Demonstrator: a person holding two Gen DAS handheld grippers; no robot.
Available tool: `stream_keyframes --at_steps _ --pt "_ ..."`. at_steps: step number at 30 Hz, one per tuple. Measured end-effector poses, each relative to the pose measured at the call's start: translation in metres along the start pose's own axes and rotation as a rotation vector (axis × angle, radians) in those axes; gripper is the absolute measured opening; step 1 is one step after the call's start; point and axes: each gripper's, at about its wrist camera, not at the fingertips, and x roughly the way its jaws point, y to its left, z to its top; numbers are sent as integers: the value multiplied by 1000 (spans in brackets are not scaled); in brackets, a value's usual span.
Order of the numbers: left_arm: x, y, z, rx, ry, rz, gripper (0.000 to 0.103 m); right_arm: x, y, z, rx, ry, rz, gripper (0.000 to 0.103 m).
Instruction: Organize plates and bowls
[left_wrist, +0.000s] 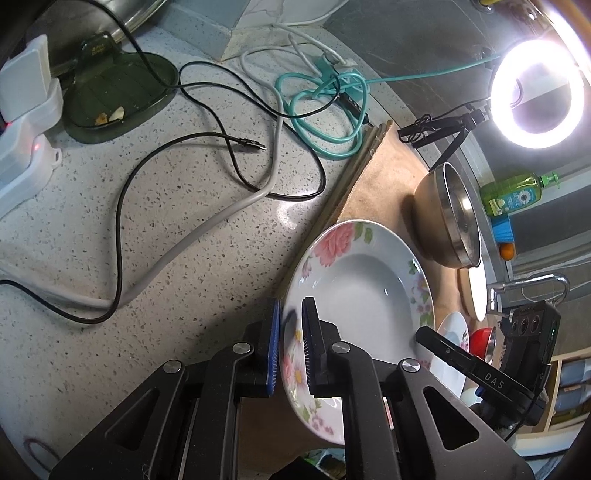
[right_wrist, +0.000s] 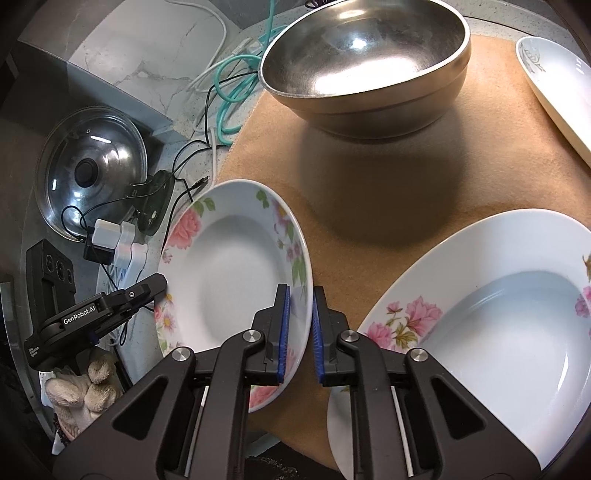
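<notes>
I read the tan cloth mat (right_wrist: 369, 192) as the carrying surface, laid on the speckled grey countertop (left_wrist: 184, 221).

1. The large brushed-steel bowl (right_wrist: 365, 66) stood upright toward the far edge of the mat. I judged it stiff, the heaviest item there and not breakable; its smooth curved wall would slide under pads, so its rim looked the only sound place to take hold.

2. A white oval ceramic plate with pink flowers (right_wrist: 498, 325) lay at the near right edge of the mat, overhanging it. A plain white oval dish (right_wrist: 561, 92) sat at the far right corner.

3. The round white deep plate with a floral rim (right_wrist: 229, 280) was at the near left edge of the mat, tilted, its left side lifted clear of the surface. I judged it rigid, moderately heavy, glazed and slippery, and liable to chip if dropped.

4. My right gripper (right_wrist: 298, 325) had its blue-ribbed pads pressed onto the right side of that plate's rim. My left gripper (left_wrist: 290, 343) pinched the opposite side of the same rim (left_wrist: 291, 354). Both jaws stood nearly together with only the thin rim between them.

Two opposed rim grips seemed right to me for such a plate; one would let it swing and slip.
</notes>
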Motion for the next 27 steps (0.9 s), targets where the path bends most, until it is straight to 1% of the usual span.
stream_keyframes --at_steps 13,19,27 --pt "-10 -13 -2 25 -24 -12 10 -21 0 -8 -2 -44 3 11" --pt "-15 -31 -1 67 -32 -36 10 -42 -3 -15 10 -87 2 11" --pt "-4 -63 -7 139 2 -78 10 -74 -19 -33 56 -146 -24 11"
